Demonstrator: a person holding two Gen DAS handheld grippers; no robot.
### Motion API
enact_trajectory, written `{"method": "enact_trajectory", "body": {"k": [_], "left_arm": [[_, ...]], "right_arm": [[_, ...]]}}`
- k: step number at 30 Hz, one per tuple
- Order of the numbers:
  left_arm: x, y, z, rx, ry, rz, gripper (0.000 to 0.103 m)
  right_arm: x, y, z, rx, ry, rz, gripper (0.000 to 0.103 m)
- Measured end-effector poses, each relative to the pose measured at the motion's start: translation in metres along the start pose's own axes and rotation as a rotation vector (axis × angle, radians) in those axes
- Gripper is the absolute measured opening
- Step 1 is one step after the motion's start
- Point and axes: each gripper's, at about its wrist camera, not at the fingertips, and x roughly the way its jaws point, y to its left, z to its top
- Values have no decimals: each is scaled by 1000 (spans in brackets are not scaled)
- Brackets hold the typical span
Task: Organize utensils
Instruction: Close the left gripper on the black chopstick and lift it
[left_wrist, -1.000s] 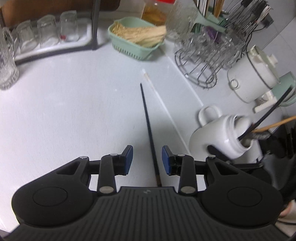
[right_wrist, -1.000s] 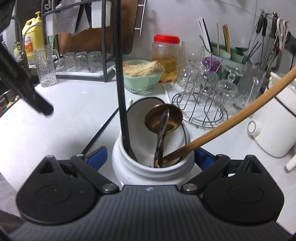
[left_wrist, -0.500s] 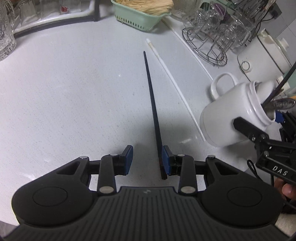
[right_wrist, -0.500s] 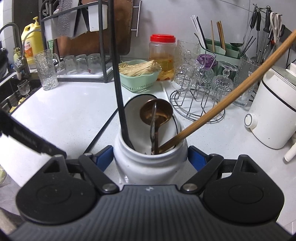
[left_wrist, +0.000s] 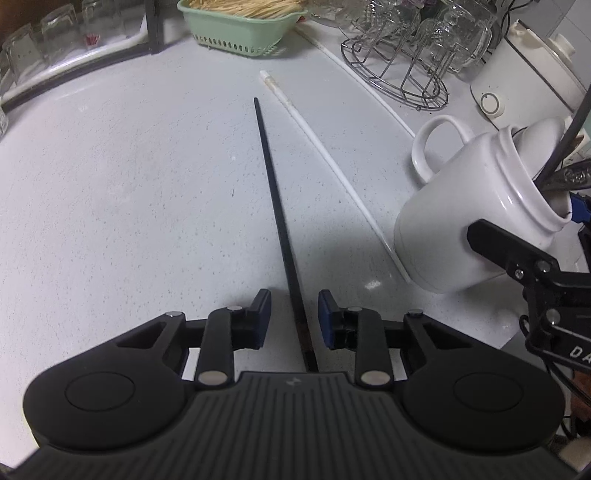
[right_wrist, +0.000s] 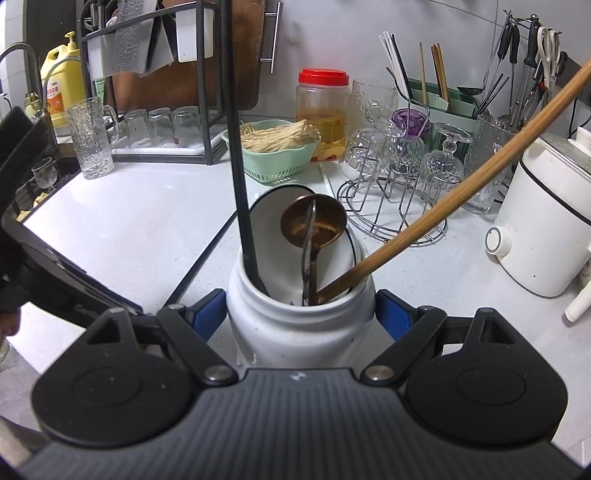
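While my left tongs (left_wrist: 293, 314) close in, the black chopstick (left_wrist: 275, 206) lies flat on the white table (left_wrist: 129, 192) with its thick end running between the blue pads (left_wrist: 263, 314), which do not yet touch it. My right tongs (right_wrist: 301, 314) are clenched on the white jug (right_wrist: 299, 325), one pad on each side of its body just below the neck, steadying it as the holder.

To do this pickup well, I judge I should keep the chopstick centred between the pads and let them meet it square, since a thin round stick on a smooth top will likely roll or skid if one pad arrives first. Gripping near the thick end leaves a long tip swinging, so the lift wants to be slow.

Just right of the black chopstick lies a white chopstick (left_wrist: 332, 162), its near end touching the foot of the jug in the left view; it is close enough to be nudged. Already in the jug stand a black stick (right_wrist: 236, 155), a brown ladle (right_wrist: 314, 223) and a long wooden handle (right_wrist: 461, 192) leaning right, so the mouth is crowded.

Farther back sit a green basket (left_wrist: 236, 35) of pale sticks, a wire rack (left_wrist: 402, 70) of glasses, a red-lidded jar (right_wrist: 323, 107) and a white cooker (right_wrist: 543, 229), all well apart from the work.
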Motion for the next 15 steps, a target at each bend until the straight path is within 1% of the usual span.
{"method": "enact_trajectory", "body": {"k": [1, 2, 5, 10, 13, 15], "left_arm": [[1, -2, 1, 11, -1, 14, 30], [2, -5, 3, 25, -2, 33, 26], [4, -13, 6, 57, 8, 81, 11], [4, -19, 5, 65, 24, 109, 7], [1, -14, 0, 13, 35, 76, 7], [-3, -13, -4, -4, 43, 76, 7]], "right_arm": [[0, 0, 0, -3, -1, -2, 89], [0, 0, 0, -6, -1, -3, 89], [0, 0, 0, -10, -4, 1, 89], [0, -1, -1, -19, -8, 6, 89], [0, -1, 0, -22, -7, 9, 89], [0, -1, 0, -26, -7, 8, 89]]}}
